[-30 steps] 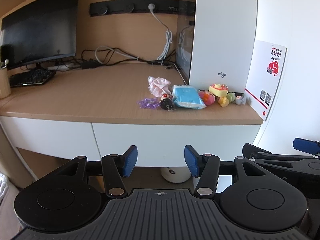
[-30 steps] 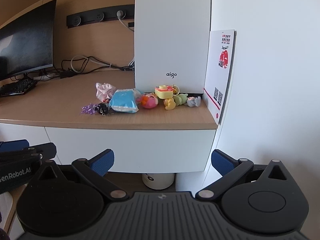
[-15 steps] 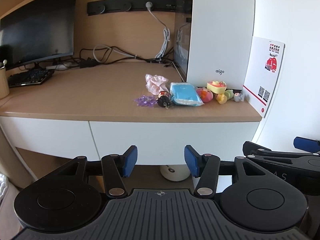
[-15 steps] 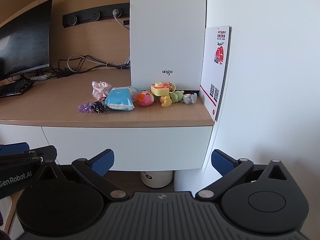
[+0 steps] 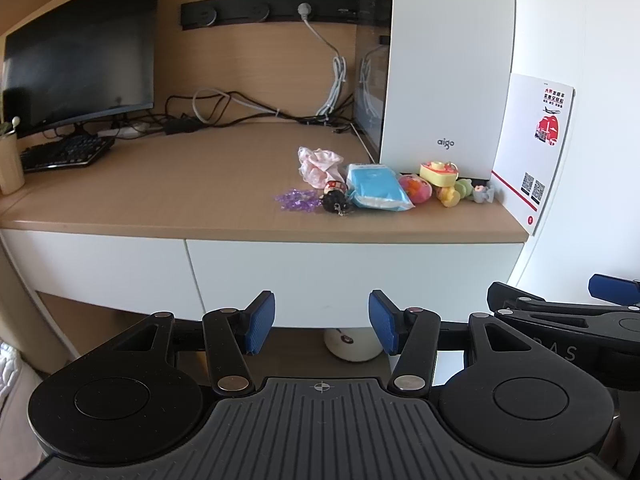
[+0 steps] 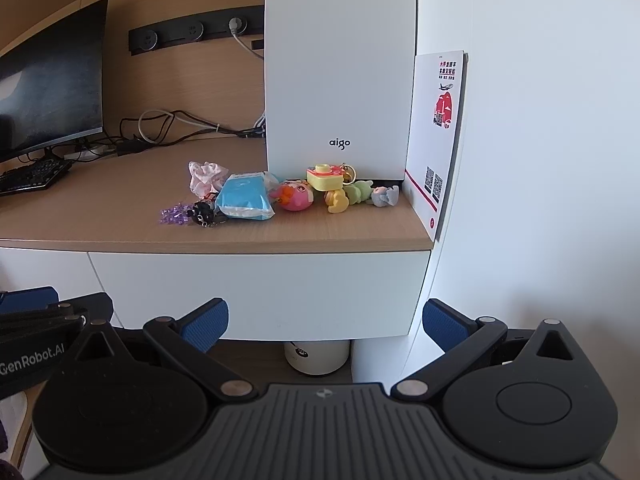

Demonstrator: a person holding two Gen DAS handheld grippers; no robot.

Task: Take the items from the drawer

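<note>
A white drawer front point(image 5: 352, 276) point(image 6: 260, 292) sits shut under the wooden desk top point(image 5: 180, 184). On the desk lie small items: a blue tissue pack point(image 5: 376, 192) point(image 6: 244, 200), a pink cloth point(image 5: 320, 164), purple beads point(image 5: 296, 200), a black keychain doll point(image 5: 336, 200), a pink round toy point(image 6: 296, 196), a yellow toy camera point(image 6: 325, 176) and small figures. My left gripper point(image 5: 322, 322) hangs open and empty in front of the drawer. My right gripper point(image 6: 322, 326) is open wide and empty, also before the drawer front.
A white computer tower point(image 6: 340, 72) stands behind the items, with a printed card point(image 6: 438, 136) leaning on the white wall at right. A monitor point(image 5: 80, 52), keyboard point(image 5: 64, 152) and cables lie at left. A white round bin point(image 6: 318, 354) sits under the desk.
Both views have shifted slightly; the desk and items appear a little lower and nearer centre. Neither gripper's opening has changed.
</note>
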